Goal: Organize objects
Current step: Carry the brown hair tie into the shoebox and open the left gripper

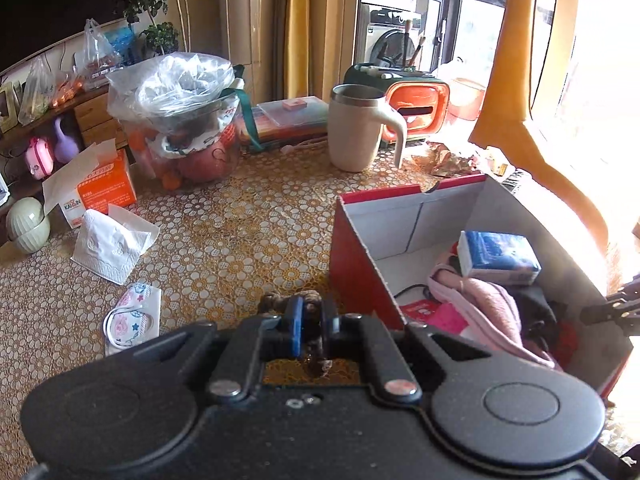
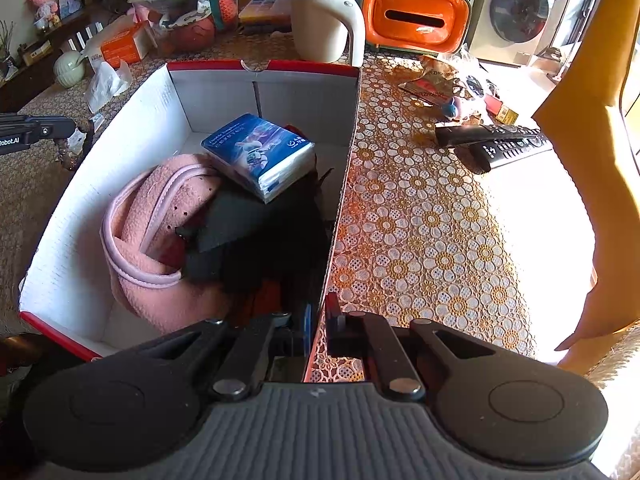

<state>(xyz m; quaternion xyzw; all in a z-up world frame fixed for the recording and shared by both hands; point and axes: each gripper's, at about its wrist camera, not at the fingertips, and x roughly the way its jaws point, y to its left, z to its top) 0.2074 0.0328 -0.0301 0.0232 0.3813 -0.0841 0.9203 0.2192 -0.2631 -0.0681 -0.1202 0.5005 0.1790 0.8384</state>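
Left wrist view: the left hand-held gripper (image 1: 310, 320) is pinching a small brown knotted item (image 1: 280, 302) (identity unclear) beside the red box (image 1: 360, 256), while the right hand-held gripper (image 2: 318, 320) is clamping its wall, probably steadying it.

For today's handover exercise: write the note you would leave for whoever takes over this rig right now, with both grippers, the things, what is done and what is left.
Left gripper: jaws shut on a small brown thing, just outside the box.
Right gripper: jaws shut on the box's right wall.
In the box: tissue pack, pink cloth, dark items.
Left on the table: face mask, napkin, two remotes, wrappers.
Next, probably: drop the brown thing in the box.
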